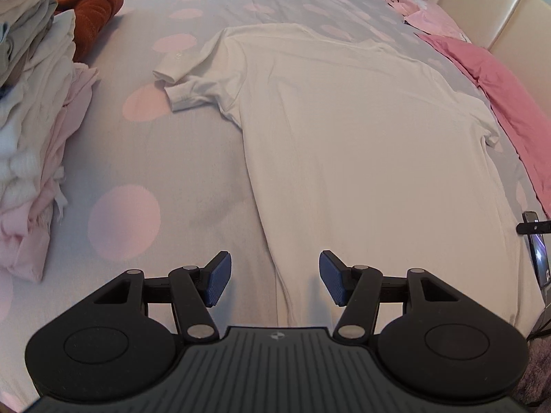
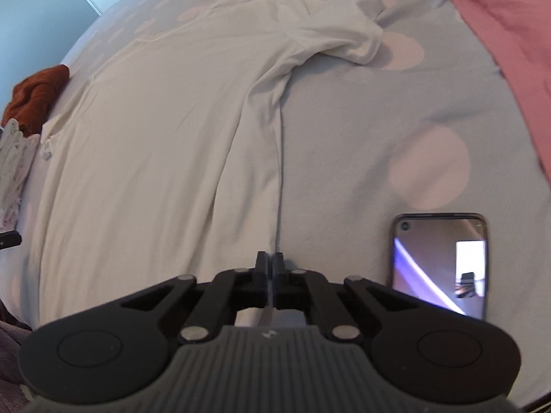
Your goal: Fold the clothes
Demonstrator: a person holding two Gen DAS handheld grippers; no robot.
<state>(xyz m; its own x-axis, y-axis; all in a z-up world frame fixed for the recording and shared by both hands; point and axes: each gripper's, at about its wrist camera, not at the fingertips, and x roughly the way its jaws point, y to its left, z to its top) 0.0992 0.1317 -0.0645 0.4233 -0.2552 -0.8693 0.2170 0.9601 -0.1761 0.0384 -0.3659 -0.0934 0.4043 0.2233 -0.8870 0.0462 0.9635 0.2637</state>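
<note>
Shirt: white soft cotton T-shirt point(image 1: 344, 130) lying limp on bed; right tool point(image 2: 269, 261) pinching its near right hem, left tool point(image 1: 274, 277) hovering open over near left hem.

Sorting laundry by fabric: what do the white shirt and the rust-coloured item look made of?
White shirt: thin, matte knit, probably cotton jersey, since it drapes in soft creases. Rust-coloured item: thicker and plush-looking, perhaps terry or fleece; too far away to be sure.

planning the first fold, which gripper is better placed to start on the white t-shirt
Right, probably. The right gripper is shut at the white t-shirt's side edge near the hem, seemingly pinching it. The left gripper hangs open above the opposite edge, gripping nothing.
</note>
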